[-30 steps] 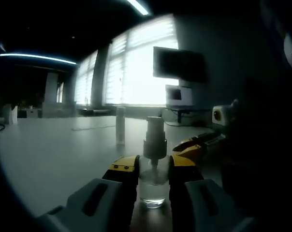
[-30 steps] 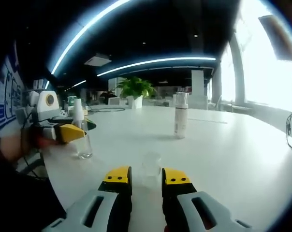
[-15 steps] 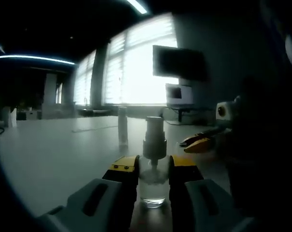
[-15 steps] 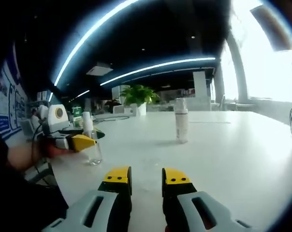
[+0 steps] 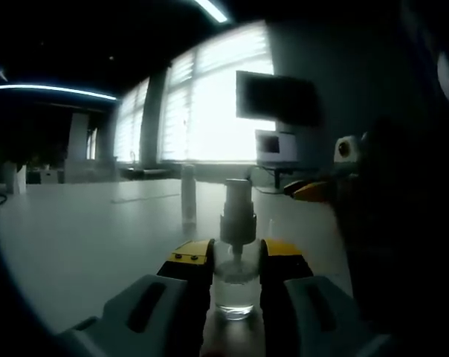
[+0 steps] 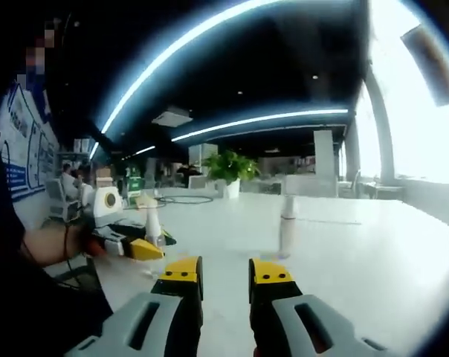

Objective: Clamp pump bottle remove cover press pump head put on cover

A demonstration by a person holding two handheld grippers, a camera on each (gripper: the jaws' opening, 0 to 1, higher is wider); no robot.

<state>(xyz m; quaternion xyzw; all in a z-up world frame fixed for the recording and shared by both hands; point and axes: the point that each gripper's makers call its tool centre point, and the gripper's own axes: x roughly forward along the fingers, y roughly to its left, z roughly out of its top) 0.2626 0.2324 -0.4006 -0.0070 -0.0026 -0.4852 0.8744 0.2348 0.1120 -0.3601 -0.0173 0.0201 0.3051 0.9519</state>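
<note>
Standing on the pale table [image 5: 76, 238], the small clear pump bottle [image 5: 236, 282] sits upright between the yellow-tipped jaws of the left gripper [image 5: 236, 256], which are closed in tight against its glass sides and hold it there; its pump head [image 5: 238, 212] rises bare above the jaws, with no cover on it. Behind it in the left gripper view a tall slim bottle [image 5: 188, 195] stands well apart on the table, backlit by the bright windows [image 5: 202, 104], and a dark screen [image 5: 276, 97] hangs on the wall above a small white box [image 5: 275, 146]. Farther right in that view the right gripper's yellow tip [image 5: 312, 190] pokes in from the dark side, raised clear above the table. In the right gripper view, a person's hand [image 6: 50, 245] at the left holds the left gripper [image 6: 139, 248], with the pump bottle [image 6: 153, 227] in its grip and the white head showing above the yellow tip. The right gripper [image 6: 224, 269] hangs above the table [image 6: 343, 253], its jaws a narrow gap apart with nothing between them. Just right of it, farther off, the tall bottle [image 6: 288, 227] stands on the table, and a green plant [image 6: 228, 167] sits beyond under the long ceiling lights [image 6: 262, 119].
</note>
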